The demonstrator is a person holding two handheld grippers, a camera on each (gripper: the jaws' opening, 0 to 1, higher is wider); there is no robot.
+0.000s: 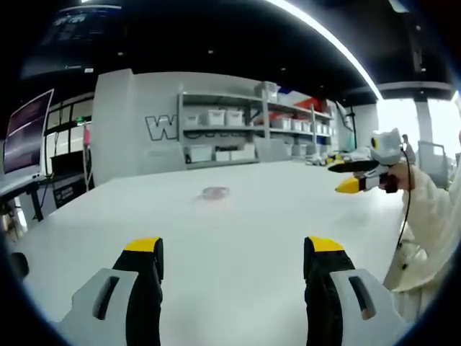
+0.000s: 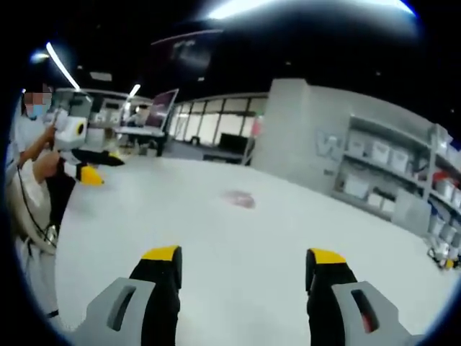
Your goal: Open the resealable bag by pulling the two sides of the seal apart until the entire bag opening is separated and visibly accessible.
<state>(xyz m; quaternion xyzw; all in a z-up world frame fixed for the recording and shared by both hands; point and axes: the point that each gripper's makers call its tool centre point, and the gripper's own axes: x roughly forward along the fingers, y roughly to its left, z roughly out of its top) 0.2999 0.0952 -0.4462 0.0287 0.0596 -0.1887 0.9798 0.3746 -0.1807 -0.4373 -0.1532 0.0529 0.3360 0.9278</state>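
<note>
1. The resealable bag (image 1: 215, 192) lies flat mid-table (image 1: 252, 238), well ahead of both grippers.
2. The left gripper (image 1: 234, 258) and the right gripper (image 2: 243, 265) each hover with jaws wide, holding nothing.
3. Which gripper is nearer, and the bag's long axis, I cannot tell.

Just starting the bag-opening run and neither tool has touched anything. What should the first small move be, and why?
Probably bring both tools forward and down toward the resealable bag. It lies flat on the white table, well ahead of the left tool and the right tool, whose jaws stand open and empty. Neither can reach the seal from there.
</note>
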